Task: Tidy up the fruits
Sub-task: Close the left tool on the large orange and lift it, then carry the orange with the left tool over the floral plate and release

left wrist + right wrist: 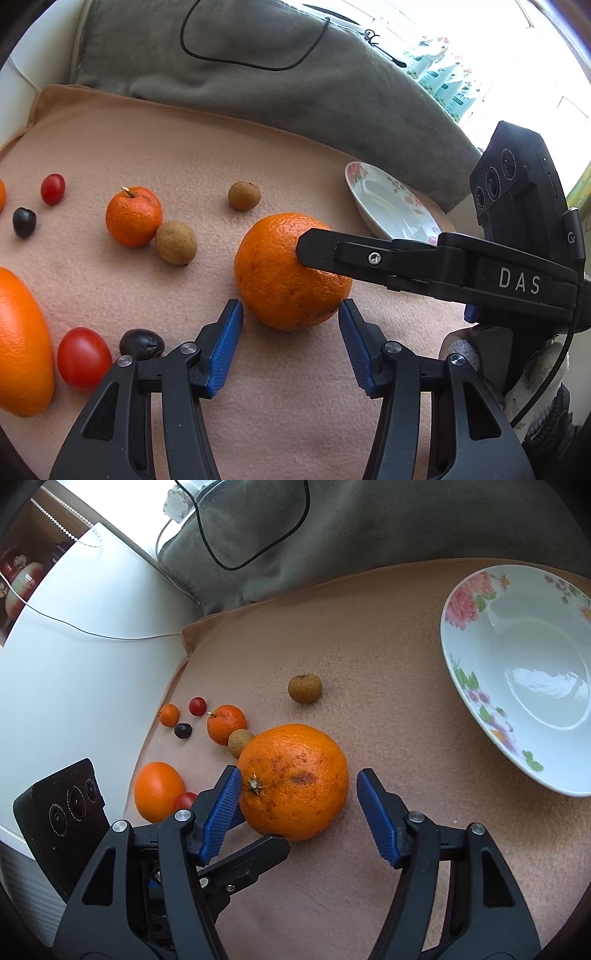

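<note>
Orange fruit [293,781] sits between your right gripper's [299,805] spread jaws, left gripper [290,321] likewise agape, bowl [461,657] unfilled.

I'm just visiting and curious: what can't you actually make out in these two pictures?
- Left view: part of the big orange is covered by the right gripper's finger.
- Left view: the orange at the left edge is cut off.
- Right view: the bowl runs past the right edge.

Bare cloth [388,701] toward bowl [480,709] — longan [304,688] aside.
</note>
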A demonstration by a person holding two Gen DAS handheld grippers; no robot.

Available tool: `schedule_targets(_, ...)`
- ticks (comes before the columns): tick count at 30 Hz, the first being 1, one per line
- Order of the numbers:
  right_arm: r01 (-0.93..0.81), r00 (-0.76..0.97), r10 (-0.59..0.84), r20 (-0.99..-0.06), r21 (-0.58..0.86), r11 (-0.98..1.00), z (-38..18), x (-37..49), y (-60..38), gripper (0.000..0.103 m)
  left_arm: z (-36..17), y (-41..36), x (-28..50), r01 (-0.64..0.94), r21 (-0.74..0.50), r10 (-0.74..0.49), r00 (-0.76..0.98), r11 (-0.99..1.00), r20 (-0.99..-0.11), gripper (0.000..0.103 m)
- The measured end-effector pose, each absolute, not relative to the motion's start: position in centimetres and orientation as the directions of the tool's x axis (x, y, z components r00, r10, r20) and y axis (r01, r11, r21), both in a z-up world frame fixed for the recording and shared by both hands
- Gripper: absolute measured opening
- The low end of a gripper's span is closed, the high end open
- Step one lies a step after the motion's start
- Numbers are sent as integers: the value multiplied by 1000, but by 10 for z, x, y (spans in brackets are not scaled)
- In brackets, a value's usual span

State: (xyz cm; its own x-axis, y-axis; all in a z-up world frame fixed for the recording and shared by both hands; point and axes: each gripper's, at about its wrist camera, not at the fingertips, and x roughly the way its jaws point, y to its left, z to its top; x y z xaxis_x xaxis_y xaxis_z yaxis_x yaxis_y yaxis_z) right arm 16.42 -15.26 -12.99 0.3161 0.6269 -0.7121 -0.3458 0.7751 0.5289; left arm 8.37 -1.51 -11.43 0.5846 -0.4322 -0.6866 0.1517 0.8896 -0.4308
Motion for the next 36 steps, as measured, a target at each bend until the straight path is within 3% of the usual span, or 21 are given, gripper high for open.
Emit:
schedule_targets(21, -379, 324, 627, -708, 510, 772, -128, 160, -151, 63, -110, -36, 88, 177, -391, -415, 589, 903, -693, 52)
schedule_targets(36, -356, 432, 602, -671, 487, 798, -99, 147, -194, 63, -86, -80, 101, 274, -363, -454, 597, 891, -662, 52)
